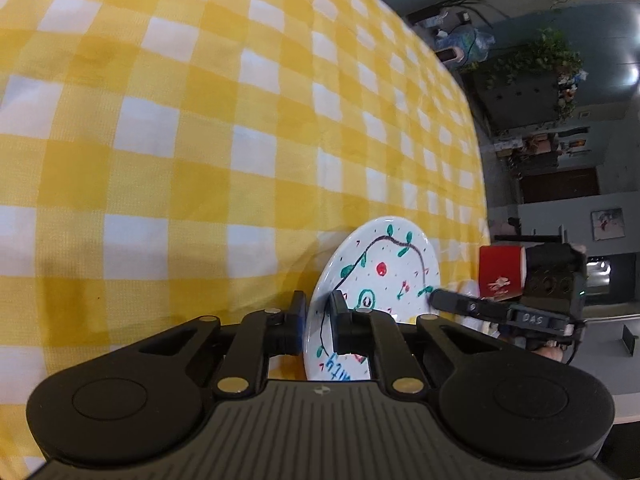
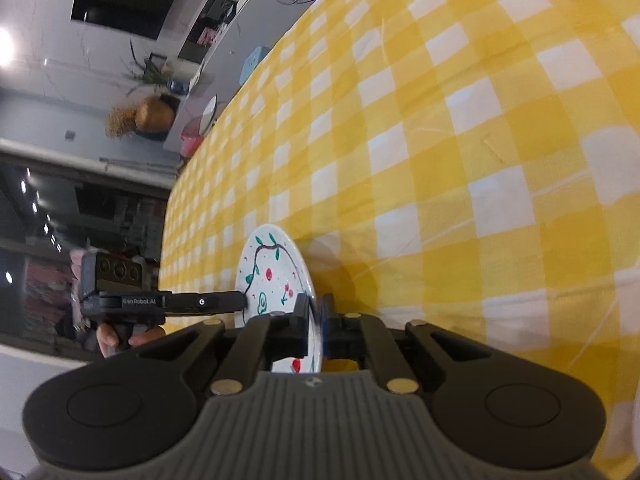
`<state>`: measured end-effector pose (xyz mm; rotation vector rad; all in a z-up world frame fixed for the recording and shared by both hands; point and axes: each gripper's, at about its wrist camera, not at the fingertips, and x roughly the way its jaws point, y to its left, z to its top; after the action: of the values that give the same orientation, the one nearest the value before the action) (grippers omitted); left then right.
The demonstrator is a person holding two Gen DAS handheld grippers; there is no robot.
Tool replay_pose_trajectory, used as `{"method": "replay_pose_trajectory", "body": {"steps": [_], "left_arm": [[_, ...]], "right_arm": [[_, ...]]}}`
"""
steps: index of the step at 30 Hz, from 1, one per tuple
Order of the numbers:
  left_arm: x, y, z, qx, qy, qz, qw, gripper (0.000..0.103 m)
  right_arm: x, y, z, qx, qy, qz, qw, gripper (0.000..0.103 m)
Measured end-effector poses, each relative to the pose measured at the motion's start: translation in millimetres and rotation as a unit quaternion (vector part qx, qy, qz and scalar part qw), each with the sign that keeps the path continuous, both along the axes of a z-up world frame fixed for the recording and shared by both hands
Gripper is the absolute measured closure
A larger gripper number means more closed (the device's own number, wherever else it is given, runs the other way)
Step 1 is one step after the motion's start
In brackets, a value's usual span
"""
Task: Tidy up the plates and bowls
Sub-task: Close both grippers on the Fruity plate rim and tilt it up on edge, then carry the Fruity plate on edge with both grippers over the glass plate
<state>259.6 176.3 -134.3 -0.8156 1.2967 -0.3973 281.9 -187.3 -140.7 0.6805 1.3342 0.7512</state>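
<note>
Both the left tongs and right tongs are clamping opposite rims of the painted plate, carrying it above the checked tabletop; next, it is likely needing a level set-down.

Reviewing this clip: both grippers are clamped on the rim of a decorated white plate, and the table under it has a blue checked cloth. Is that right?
Not quite: the cloth is yellow and white checked, not blue, as both wrist views show. The rest holds: the left gripper and the right gripper each pinch the rim of the decorated white plate.
</note>
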Motion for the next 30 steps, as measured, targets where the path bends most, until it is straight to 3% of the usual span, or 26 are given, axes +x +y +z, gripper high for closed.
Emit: {"method": "replay_pose_trajectory", "body": {"steps": [3, 12, 30], "left_arm": [[-1, 2, 7, -0.021, -0.012, 0.012, 0.9996, 0.090], [-1, -23, 30, -0.023, -0.032, -0.007, 0.9992, 0.090], [-17, -125, 38, 0.033, -0.029, -0.128, 0.9908, 0.090]], "right_arm": [[-4, -3, 6, -0.003, 0.000, -0.009, 1.000, 0.100], [-24, -18, 32, -0.009, -0.018, -0.016, 1.000, 0.100], [-100, -95, 32, -0.020, 0.012, -0.087, 0.996, 0.099]]}}
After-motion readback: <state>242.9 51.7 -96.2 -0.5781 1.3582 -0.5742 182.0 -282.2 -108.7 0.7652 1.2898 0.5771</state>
